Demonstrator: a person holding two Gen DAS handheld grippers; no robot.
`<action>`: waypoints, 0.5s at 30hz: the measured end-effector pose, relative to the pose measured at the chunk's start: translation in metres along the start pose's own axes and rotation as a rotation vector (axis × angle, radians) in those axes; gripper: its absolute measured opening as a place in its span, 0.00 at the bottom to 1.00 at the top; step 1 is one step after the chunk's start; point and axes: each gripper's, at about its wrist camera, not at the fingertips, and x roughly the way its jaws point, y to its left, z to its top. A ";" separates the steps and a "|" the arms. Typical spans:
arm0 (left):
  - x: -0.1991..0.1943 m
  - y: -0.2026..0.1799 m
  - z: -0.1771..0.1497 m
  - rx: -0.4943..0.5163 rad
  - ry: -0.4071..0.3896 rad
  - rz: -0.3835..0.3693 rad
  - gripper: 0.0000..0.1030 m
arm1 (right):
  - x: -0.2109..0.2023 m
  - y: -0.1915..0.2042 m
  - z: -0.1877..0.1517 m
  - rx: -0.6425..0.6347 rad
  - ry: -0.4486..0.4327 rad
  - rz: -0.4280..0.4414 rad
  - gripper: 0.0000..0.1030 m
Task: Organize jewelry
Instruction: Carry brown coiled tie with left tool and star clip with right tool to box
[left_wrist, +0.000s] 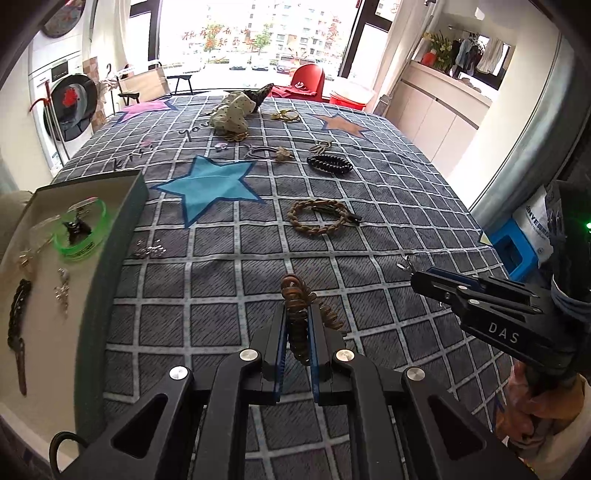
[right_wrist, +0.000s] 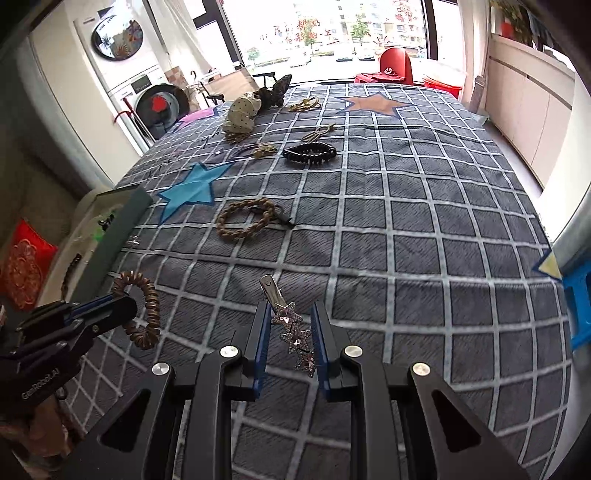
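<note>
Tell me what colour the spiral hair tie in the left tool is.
Brown: the spiral hair tie shows best in the right wrist view, clamped in the left tool.
</note>
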 end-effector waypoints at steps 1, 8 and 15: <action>-0.002 0.002 -0.001 -0.001 -0.003 0.000 0.12 | -0.001 0.002 -0.001 -0.001 -0.002 -0.001 0.23; -0.017 0.011 -0.009 -0.011 -0.024 -0.005 0.12 | -0.009 0.014 -0.009 0.017 -0.001 0.007 0.23; -0.032 0.021 -0.015 -0.020 -0.051 -0.009 0.12 | -0.017 0.028 -0.012 0.016 -0.007 0.014 0.23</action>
